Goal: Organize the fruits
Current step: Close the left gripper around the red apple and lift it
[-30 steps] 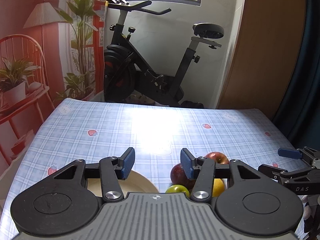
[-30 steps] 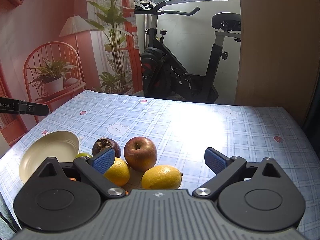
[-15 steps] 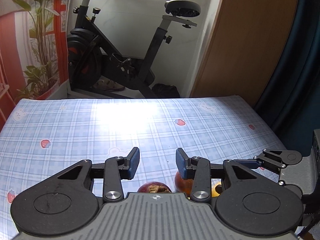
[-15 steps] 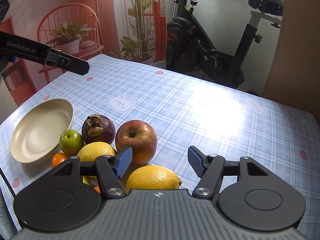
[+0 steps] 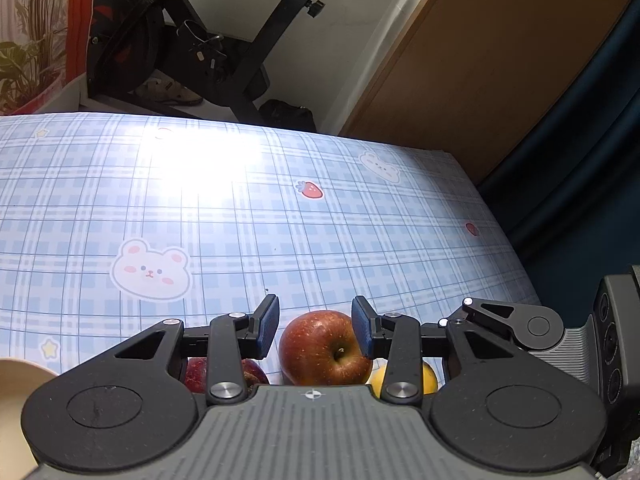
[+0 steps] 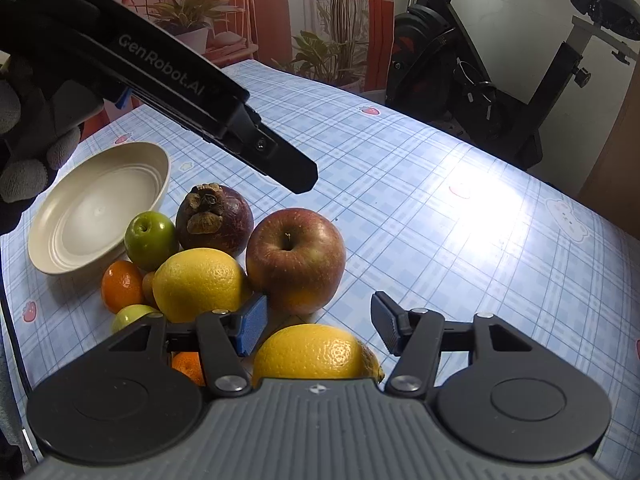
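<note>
A heap of fruit lies near the tabletop's (image 6: 420, 184) near left corner, on glossy blue plaid cloth: one waxy red apple (image 6: 295, 258), two dimpled yellow lemons (image 6: 200, 280), one dull purple mangosteen (image 6: 214, 218) with a dry crown, two small green fruits (image 6: 150, 239) and two smooth tangerines (image 6: 121, 284). One ridged cream bowl (image 6: 94, 208) sits just beside them. Compared with a second ago, both claws are lower and nearer the fruit. The left claw (image 5: 315, 326), narrower than before, brackets the apple without pinching it. The right claw (image 6: 318, 326), its jaws just closing, stands spread above the nearest lemon.
</note>
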Tool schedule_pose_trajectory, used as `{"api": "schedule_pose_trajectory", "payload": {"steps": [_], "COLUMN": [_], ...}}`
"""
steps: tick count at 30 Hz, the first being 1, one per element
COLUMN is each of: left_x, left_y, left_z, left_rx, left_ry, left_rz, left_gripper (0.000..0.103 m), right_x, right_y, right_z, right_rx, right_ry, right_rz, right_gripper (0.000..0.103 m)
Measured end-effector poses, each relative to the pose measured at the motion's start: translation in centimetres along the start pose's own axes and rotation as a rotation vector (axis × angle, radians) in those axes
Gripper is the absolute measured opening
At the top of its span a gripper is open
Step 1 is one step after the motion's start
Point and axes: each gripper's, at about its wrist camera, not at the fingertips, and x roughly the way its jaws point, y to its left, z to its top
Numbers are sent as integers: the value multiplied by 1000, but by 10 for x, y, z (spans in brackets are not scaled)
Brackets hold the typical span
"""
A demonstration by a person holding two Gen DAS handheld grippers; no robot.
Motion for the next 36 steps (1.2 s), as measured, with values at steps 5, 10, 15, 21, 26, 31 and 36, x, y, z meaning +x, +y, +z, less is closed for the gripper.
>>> {"api": "schedule_pose_trajectory", "payload": {"steps": [5, 10, 15, 21, 26, 31, 36], "left_x": [16, 29, 39, 47, 50, 44, 29], "left_y": [3, 7, 14, 24, 27, 25, 19], "left_z": [2, 7, 7, 8, 11, 14, 15], "left_rx": [-2, -12, -39, -60, -66, -65, -61], "left_ry": [39, 75, 85, 85, 85, 90, 83], "left_rz": [-25, -38, -58, -81, -88, -81, -89], "left_gripper": [42, 42, 43, 42, 42, 42, 42], "right_x": [9, 13, 20, 29, 34, 30, 21], "right_y": [-4, -7, -9, -11, -14, -14, -11], "right_z": [1, 6, 12, 17, 17, 13, 11], "right_rx": [10, 18, 26, 45, 69, 85, 90], "right_ry": [6, -3, -11, -25, -33, -49, -70], "right_rz": [9, 12, 35, 65, 78, 88, 86], "right_gripper": [60, 58, 58, 58, 58, 57, 57]}}
